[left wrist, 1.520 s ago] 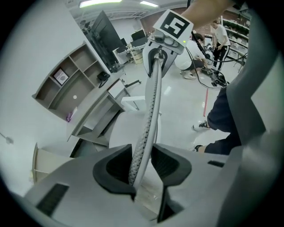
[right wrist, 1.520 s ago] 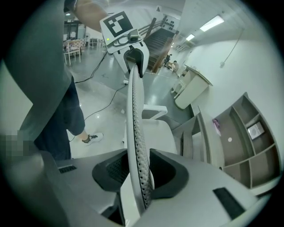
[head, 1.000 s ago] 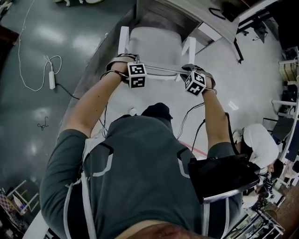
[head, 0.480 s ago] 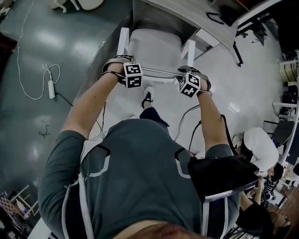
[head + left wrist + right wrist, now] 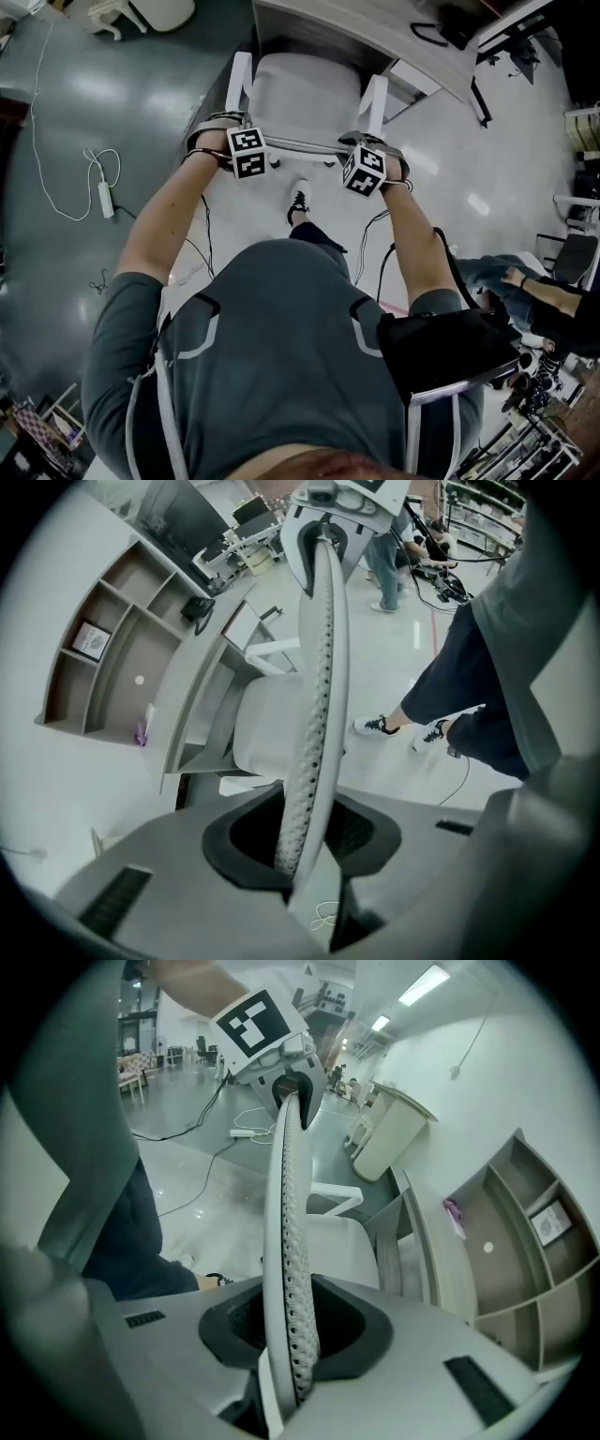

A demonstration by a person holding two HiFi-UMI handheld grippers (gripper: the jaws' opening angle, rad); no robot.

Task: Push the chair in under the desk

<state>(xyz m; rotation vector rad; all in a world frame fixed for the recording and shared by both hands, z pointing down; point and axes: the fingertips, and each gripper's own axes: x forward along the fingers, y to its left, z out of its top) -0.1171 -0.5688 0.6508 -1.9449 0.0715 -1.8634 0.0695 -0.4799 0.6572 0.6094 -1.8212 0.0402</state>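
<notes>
Clamping the thin, curved backrest (image 5: 319,667) of the white chair (image 5: 309,89), the left tool (image 5: 305,850) has its jaws narrowly apart, dark pads pressed on the perforated, dimpled rim. The right tool (image 5: 286,1335) is closing its jaws on the same backrest's other end, pads against it. Ahead of both tools lies the smooth padded seat, its front edge at the grey wood-grain counter (image 5: 375,33), slim white armrests (image 5: 374,98) on either side
</notes>
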